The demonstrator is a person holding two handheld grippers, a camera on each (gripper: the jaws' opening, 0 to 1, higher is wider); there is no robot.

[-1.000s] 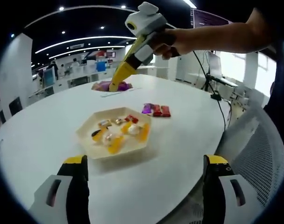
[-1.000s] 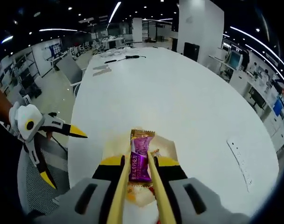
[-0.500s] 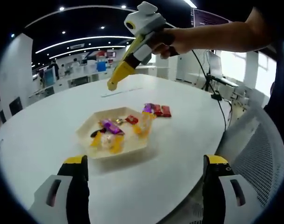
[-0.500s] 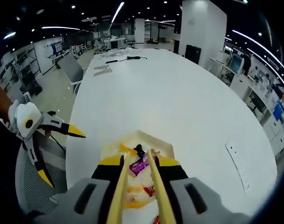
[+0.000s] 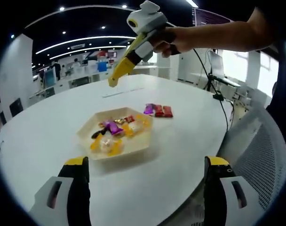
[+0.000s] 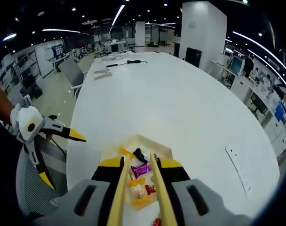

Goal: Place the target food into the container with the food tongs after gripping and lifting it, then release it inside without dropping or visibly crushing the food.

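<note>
A cream hexagonal container [image 5: 133, 147] sits on the white round table [image 5: 49, 122] with several wrapped sweets in it. A purple-wrapped candy [image 5: 110, 126] lies among them. My right gripper [image 5: 139, 43], in a person's hand, hovers above and beyond the container, shut on yellow food tongs [image 5: 118, 74] that carry nothing. In the right gripper view the tongs [image 6: 120, 188] point down over the container [image 6: 150, 142], and the purple candy [image 6: 139, 170] lies below, between the blades. My left gripper [image 5: 146, 161] stands wide open at the near edge, holding nothing.
Three loose wrapped candies [image 5: 158, 110] lie on the table to the right of the container. A mesh office chair [image 5: 260, 155] stands beside the table edge. A flat white strip [image 6: 241, 164] lies on the table. The left gripper [image 6: 63, 157] hangs off the table's edge.
The purple candy has left the tongs and now lies in the container. The right gripper has lifted slightly. The left gripper has not moved.
</note>
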